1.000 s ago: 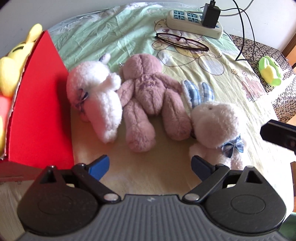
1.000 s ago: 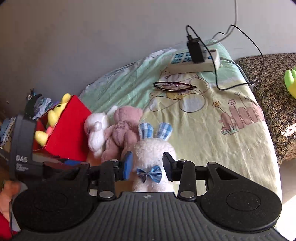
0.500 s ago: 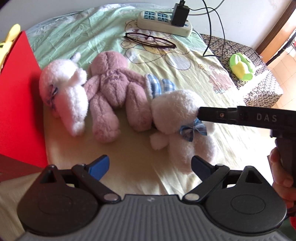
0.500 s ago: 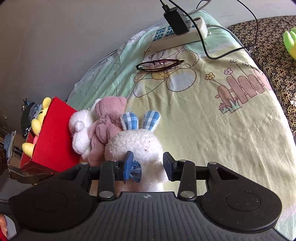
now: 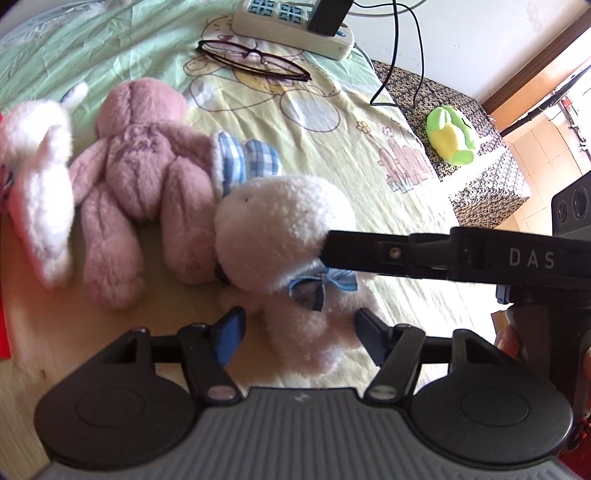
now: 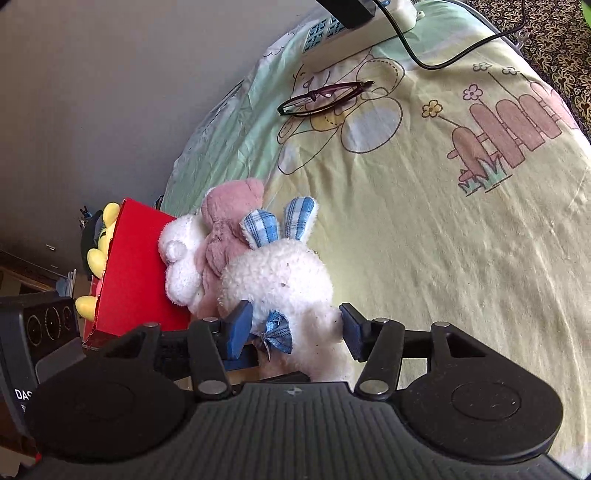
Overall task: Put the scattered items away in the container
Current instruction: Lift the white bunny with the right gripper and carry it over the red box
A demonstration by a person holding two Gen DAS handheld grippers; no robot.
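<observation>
A white plush rabbit (image 5: pixel 280 229) with blue plaid ears and a blue bow lies on the bed, also in the right wrist view (image 6: pixel 280 280). My right gripper (image 6: pixel 295 328) is open with its fingers on either side of the rabbit's neck; one finger (image 5: pixel 373 251) shows against the rabbit's head. My left gripper (image 5: pixel 299 332) is open with the rabbit's lower body between its fingers. A pink plush bear (image 5: pixel 140 177) and a white plush toy (image 5: pixel 40 184) lie beside it. The red box (image 6: pixel 136 273) holds yellow plush toys (image 6: pixel 98 258).
Glasses (image 5: pixel 255 61) and a white power strip (image 5: pixel 295 26) with a black charger lie farther up the bed. A green and yellow toy (image 5: pixel 448 136) sits on a patterned stool to the right. The bed edge (image 6: pixel 565 295) drops off at the right.
Both grippers have moved in closer to the white rabbit. The right gripper's fingers now flank its neck, and the left gripper's fingers flank its lower body.
</observation>
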